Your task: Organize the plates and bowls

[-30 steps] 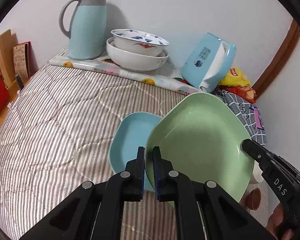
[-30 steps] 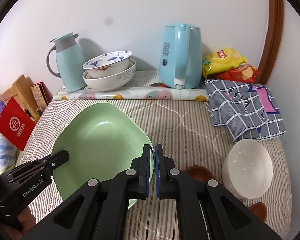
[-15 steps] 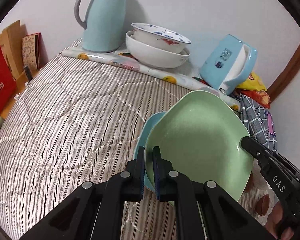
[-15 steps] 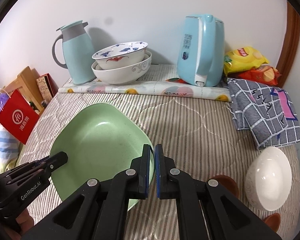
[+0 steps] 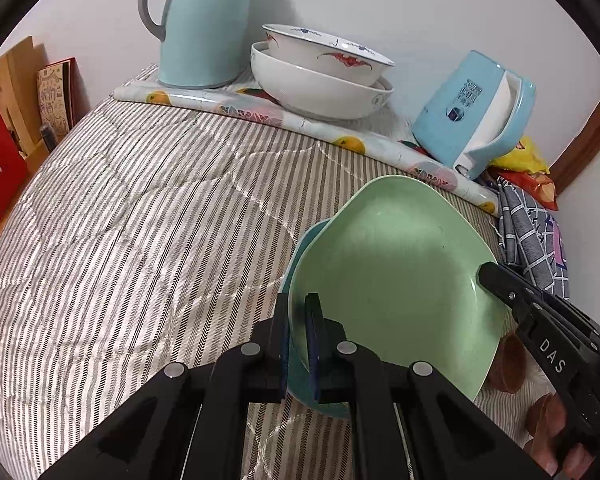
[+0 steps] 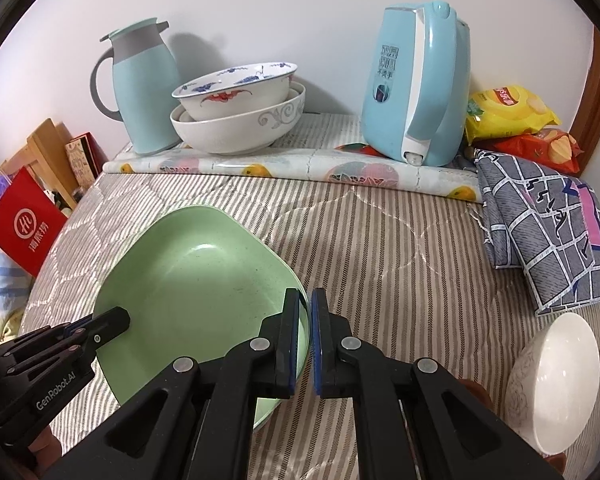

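A square pale-green plate (image 5: 392, 280) is held by two opposite rims. My left gripper (image 5: 298, 308) is shut on its near-left rim, and my right gripper (image 6: 306, 304) is shut on its right rim (image 6: 300, 320). Each gripper shows in the other's view: the right one (image 5: 488, 272) and the left one (image 6: 116, 320). The green plate (image 6: 196, 280) hangs low and slightly tilted over a light-blue plate (image 5: 300, 248) on the striped quilt. Only the blue plate's left and near edges show. I cannot tell whether the two plates touch.
Two nested white bowls (image 6: 236, 112) stand at the back between a blue thermos jug (image 6: 144, 88) and a blue kettle (image 6: 416, 80). A white bowl (image 6: 556, 380), small brown dishes (image 5: 508, 364), a checked cloth (image 6: 548, 232) and snack bags (image 6: 508, 112) lie right. A red bag (image 6: 20, 228) stands left.
Both grippers have carried the green plate down and across until it covers most of the blue plate, which showed widely before. Both grips have stayed the same.
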The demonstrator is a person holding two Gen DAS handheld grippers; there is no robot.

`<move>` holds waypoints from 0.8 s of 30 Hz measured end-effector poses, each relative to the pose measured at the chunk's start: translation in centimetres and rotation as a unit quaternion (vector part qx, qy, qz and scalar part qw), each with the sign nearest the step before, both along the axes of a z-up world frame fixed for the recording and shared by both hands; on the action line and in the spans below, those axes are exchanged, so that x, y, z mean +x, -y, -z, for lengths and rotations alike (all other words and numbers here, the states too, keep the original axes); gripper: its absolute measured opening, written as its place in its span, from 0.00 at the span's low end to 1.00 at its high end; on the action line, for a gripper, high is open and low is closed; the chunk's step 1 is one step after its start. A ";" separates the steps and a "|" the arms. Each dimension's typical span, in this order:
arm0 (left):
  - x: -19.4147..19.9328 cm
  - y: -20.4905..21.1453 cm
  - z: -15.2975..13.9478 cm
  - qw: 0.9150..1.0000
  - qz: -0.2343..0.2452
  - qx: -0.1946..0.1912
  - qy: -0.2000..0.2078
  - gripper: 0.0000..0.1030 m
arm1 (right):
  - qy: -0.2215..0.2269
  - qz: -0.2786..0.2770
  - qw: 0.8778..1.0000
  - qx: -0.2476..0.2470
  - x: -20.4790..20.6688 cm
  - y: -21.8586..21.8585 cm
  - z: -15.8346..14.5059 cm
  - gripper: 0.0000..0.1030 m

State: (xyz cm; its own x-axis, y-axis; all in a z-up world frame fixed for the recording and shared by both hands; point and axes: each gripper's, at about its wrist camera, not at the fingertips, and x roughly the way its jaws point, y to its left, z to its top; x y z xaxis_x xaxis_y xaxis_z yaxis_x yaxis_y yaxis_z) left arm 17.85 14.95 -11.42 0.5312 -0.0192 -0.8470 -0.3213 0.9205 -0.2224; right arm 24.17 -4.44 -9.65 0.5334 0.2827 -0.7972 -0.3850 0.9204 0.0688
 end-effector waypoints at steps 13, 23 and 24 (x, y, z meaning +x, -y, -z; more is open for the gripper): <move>-0.1 0.2 0.6 1.000 0.012 -0.004 -0.018 0.11 | -0.008 -0.007 1.000 -0.004 0.7 -0.2 1.4 0.08; -1.4 1.0 -0.9 0.999 0.032 -0.001 -0.006 0.32 | -0.003 -0.001 1.000 0.002 -0.5 0.7 0.3 0.33; -1.5 1.0 -1.0 0.999 0.031 0.003 -0.006 0.36 | -0.004 0.000 1.000 0.003 -0.7 0.9 0.2 0.33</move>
